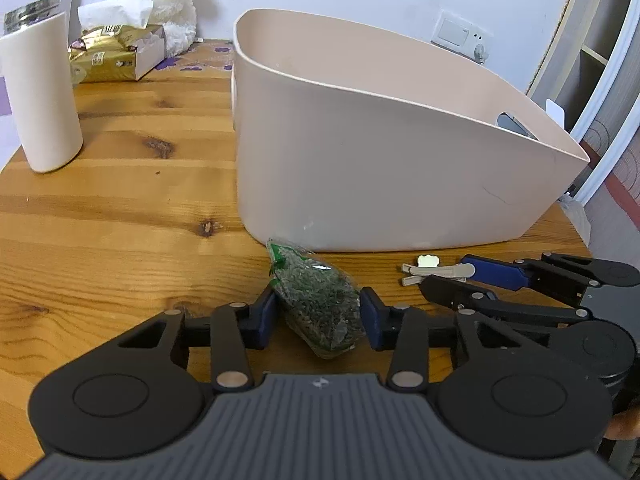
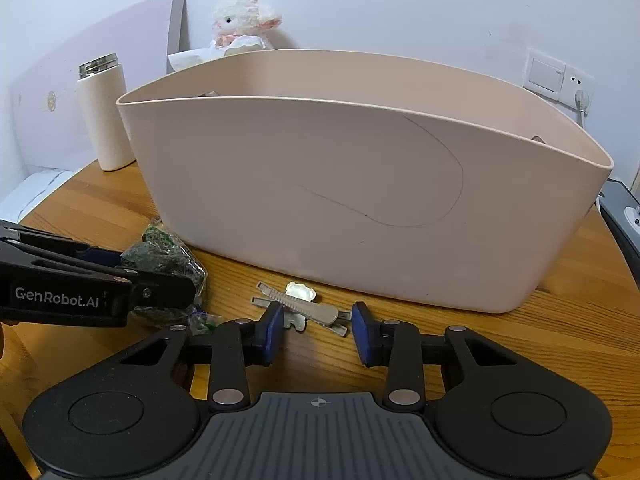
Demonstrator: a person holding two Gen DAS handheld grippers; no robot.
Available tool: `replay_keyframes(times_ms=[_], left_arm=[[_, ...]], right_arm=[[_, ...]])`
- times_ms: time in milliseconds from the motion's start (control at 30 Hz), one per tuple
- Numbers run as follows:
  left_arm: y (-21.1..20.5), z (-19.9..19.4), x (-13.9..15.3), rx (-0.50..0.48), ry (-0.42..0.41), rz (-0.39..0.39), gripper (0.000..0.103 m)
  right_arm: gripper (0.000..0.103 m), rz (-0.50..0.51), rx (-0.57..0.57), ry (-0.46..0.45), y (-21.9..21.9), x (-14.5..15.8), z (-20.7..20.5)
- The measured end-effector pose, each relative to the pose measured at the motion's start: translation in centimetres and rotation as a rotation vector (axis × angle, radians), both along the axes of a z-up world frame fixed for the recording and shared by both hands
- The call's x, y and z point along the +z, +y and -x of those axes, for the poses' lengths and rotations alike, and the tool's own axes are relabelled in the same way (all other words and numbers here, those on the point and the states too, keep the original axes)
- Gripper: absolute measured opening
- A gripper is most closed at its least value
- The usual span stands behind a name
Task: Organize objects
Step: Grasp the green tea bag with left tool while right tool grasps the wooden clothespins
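Both grippers low over the wooden table (image 1: 120,208), fingers level, pointed at the beige plastic bin (image 1: 380,168).

Left gripper (image 1: 319,318): blue pads against both sides of one clear packet of dried green leaves (image 1: 320,300), pinching it on the tabletop just short of the bin wall. Right gripper (image 2: 316,330): jaws spread, straddling the near end of the hair clips (image 2: 304,306); two grey clips, crossed, one with a small white charm, flat on the table ahead of the pads. One bin, directly ahead.
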State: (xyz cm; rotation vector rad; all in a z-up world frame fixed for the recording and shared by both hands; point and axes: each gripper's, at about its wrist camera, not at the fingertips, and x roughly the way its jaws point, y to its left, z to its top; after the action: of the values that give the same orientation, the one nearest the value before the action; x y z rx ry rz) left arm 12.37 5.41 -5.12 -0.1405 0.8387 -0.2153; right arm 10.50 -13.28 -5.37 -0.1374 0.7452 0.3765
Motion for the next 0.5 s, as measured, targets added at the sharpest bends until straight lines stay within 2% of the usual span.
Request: replay_keyframes(times_ms=[33, 67, 500], left_arm=[[0.1, 0.1, 0.0, 0.001, 0.004, 0.006, 0.045], [0.2, 0.2, 0.0, 0.003, 0.008, 0.011, 0.045], [0.4, 2.0, 0.9, 0.002, -0.008, 0.017, 0.044]], right_arm=[[0.033, -0.001, 0.002, -0.001, 0.0, 0.1, 0.1], [0.018, 0.001, 0.007, -0.001, 0.0, 0.2, 0.3], [0.016, 0.015, 0.017, -0.027, -0.5, 1.0, 2.7]])
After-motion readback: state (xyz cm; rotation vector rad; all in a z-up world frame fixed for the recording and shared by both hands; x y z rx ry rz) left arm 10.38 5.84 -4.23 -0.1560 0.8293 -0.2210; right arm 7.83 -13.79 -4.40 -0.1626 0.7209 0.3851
